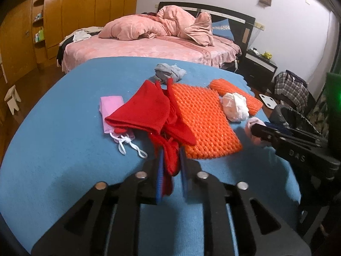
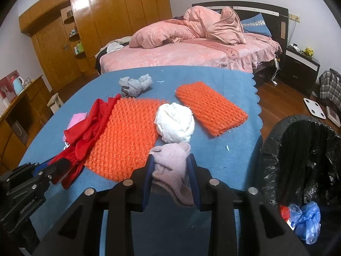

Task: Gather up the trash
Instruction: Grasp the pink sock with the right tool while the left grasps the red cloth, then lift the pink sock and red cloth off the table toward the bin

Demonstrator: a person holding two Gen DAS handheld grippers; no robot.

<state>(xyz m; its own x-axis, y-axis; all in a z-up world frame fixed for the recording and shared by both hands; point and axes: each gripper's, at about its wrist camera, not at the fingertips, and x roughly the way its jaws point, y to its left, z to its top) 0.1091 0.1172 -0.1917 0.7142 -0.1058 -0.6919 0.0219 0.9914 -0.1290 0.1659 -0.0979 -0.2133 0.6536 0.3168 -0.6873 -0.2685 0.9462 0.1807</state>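
Observation:
My left gripper [image 1: 171, 155] has a red cloth [image 1: 147, 111] bunched between its blue pads, filling the gap, near the front of the blue-covered table [image 1: 59, 145]. The rest of the cloth trails back over a large orange mesh mat [image 1: 202, 119]. My right gripper [image 2: 171, 157] is shut on a pale pink knitted cloth [image 2: 172, 166], held just above the table's right side; in the left wrist view the right gripper [image 1: 254, 129] shows at the right edge. A white crumpled wad [image 2: 174, 125], a grey cloth [image 2: 135, 85], a smaller orange mat [image 2: 211, 111] and a pink face mask [image 1: 110, 108] lie on the table.
A bin lined with a black bag [image 2: 277, 128] stands off the table's right edge, with a blue plastic bag [image 2: 307, 219] inside. Behind the table is a pink bed [image 2: 191, 53]. A wooden wardrobe [image 2: 102, 17] fills the left wall. A white scale [image 2: 314, 108] lies on the floor.

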